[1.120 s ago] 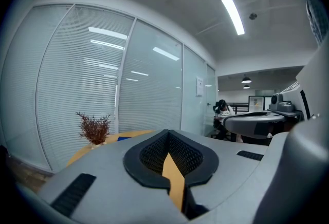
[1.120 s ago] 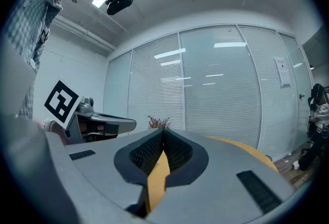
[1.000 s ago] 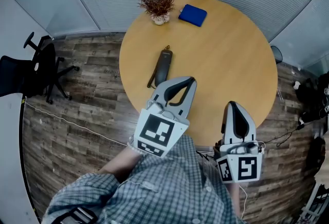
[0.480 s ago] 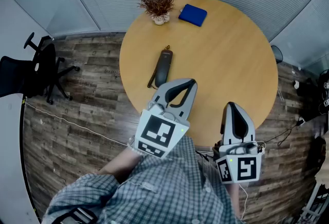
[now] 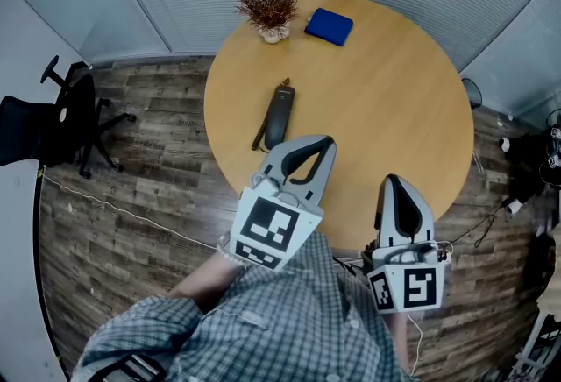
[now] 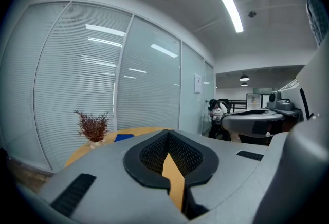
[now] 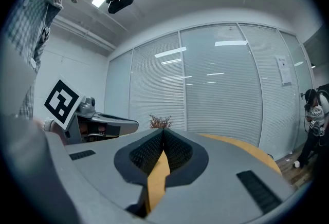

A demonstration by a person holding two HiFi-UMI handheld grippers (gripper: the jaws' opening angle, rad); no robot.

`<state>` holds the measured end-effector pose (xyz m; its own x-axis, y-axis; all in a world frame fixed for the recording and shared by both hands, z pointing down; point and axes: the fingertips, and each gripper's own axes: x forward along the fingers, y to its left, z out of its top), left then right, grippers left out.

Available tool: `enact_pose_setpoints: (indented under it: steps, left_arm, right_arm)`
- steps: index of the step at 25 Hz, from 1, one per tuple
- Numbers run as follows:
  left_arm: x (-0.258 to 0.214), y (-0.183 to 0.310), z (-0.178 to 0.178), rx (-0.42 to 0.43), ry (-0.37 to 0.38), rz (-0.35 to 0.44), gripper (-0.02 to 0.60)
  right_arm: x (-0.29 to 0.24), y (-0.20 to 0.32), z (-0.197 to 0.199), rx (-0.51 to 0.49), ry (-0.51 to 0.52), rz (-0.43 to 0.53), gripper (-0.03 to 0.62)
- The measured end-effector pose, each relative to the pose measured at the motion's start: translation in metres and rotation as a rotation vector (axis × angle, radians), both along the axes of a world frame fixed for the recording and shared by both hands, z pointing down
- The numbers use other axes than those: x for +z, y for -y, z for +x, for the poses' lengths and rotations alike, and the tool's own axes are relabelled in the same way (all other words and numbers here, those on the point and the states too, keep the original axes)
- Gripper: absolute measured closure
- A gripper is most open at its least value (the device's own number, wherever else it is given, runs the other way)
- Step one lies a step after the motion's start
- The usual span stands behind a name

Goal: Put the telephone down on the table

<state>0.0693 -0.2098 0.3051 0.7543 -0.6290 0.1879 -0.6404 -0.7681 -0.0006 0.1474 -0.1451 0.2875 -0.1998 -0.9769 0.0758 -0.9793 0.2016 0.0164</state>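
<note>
The dark telephone handset (image 5: 279, 111) lies flat on the round wooden table (image 5: 394, 82), left of centre, with its cord trailing toward the near-left edge. My left gripper (image 5: 327, 142) hovers over the table's near edge, below and to the right of the handset and apart from it. Its jaws meet at the tips with nothing between them, which the left gripper view (image 6: 167, 134) confirms. My right gripper (image 5: 394, 180) is further right at the table's near rim, also shut and empty (image 7: 163, 134).
A small dried plant (image 5: 267, 3) in a pot and a blue notebook (image 5: 329, 25) sit at the table's far side. A black office chair (image 5: 61, 113) stands on the wood floor to the left. Glass walls with blinds close off the back.
</note>
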Motion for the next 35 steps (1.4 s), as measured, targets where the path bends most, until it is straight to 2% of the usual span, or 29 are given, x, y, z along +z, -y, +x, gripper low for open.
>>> enact_pose_setpoints:
  steps: [35]
  left_arm:
    - [0.0025, -0.0010, -0.0037, 0.016, 0.003, -0.010, 0.574]
  right_arm:
    - [0.0033, 0.0005, -0.0097, -0.009, -0.013, -0.014, 0.586]
